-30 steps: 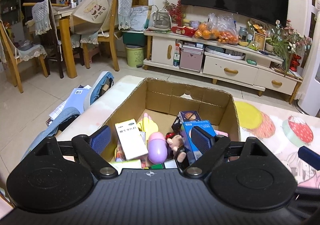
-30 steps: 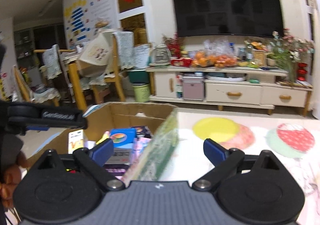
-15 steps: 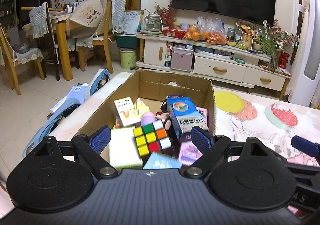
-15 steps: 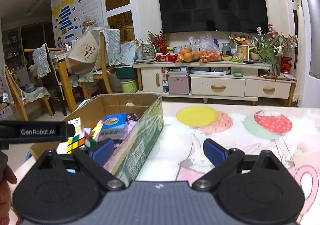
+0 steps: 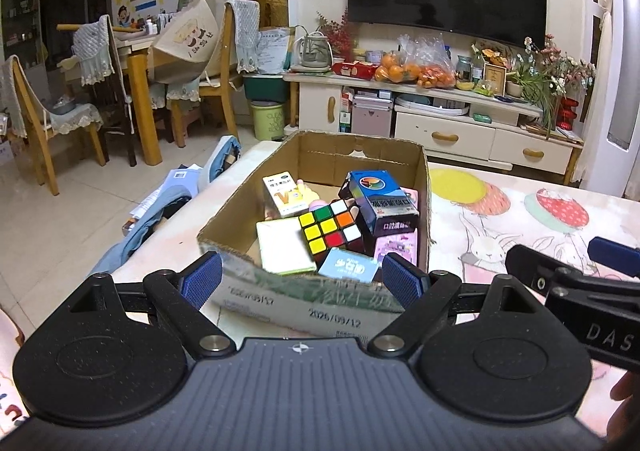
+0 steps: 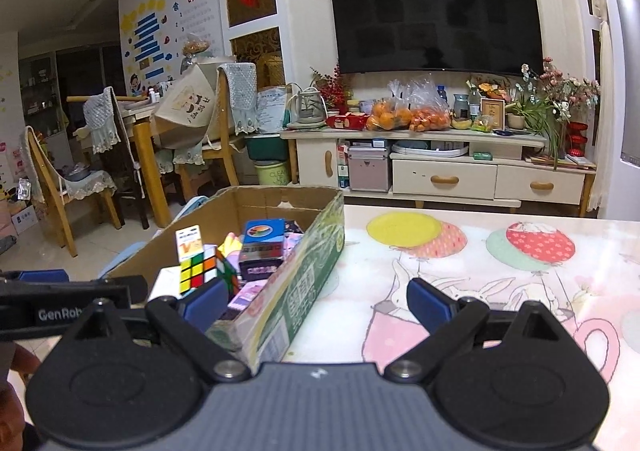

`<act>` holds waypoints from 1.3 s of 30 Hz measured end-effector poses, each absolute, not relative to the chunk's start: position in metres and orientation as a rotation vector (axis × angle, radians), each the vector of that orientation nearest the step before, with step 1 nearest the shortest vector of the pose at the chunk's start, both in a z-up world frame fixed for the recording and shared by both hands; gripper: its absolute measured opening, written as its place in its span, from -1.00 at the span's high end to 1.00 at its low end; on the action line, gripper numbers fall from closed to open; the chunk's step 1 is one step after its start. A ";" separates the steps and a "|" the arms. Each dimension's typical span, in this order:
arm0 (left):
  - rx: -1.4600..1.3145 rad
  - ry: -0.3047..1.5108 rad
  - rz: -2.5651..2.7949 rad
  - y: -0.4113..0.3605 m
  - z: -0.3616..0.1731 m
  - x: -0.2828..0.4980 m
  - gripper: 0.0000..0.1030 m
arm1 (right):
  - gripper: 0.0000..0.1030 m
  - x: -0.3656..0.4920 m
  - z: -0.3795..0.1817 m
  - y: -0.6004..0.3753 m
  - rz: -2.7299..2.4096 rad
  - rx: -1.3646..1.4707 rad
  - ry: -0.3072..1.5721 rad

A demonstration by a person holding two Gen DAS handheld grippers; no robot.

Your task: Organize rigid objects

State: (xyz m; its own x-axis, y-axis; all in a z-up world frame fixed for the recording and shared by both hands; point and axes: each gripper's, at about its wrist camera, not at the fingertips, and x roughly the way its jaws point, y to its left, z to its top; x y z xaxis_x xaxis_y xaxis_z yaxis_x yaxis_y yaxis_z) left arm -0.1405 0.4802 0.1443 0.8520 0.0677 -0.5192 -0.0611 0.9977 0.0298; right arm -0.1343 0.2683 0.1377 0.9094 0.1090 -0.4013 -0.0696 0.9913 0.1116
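Both claws hovering wide apart & empty at the near end of the open brown cardboard box (image 5: 280, 307).

Left claw (image 5: 301, 279) facing the box w/ the multicolour puzzle cube (image 5: 331, 231) just ahead, blue carton (image 5: 382, 199) beyond it; right claw (image 6: 316, 303) straddling the box's right wall over the balloon-print desk (image 6: 500, 263). Looks like pick selection; next: dipping left claw in, closing on cube.

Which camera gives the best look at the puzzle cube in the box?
The left wrist view: it looks down into the cardboard box, showing two faces of the puzzle cube unobstructed. The right wrist view sees the cube smaller, low, partly behind its own finger.
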 end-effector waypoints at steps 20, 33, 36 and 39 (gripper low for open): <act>0.021 0.515 0.098 0.473 0.140 -0.163 -1.00 | -0.87 -0.169 0.146 0.291 0.114 0.022 0.388; 0.020 0.513 0.107 0.468 0.136 -0.167 -1.00 | -0.87 -0.173 0.142 0.292 0.103 0.014 0.376; 0.024 0.514 0.109 0.467 0.135 -0.168 -1.00 | -0.87 -0.172 0.140 0.292 0.101 0.011 0.377; 0.027 0.521 0.113 0.466 0.135 -0.168 -1.00 | -0.87 -0.170 0.137 0.291 0.100 0.017 0.381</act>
State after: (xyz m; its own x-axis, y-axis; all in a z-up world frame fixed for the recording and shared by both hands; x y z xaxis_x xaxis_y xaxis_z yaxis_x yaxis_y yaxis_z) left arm -0.1676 0.4659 0.1349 0.8612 0.1149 -0.4951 -0.1014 0.9934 0.0541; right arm -0.1701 0.2909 0.1371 0.9233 0.1004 -0.3707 -0.0941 0.9949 0.0352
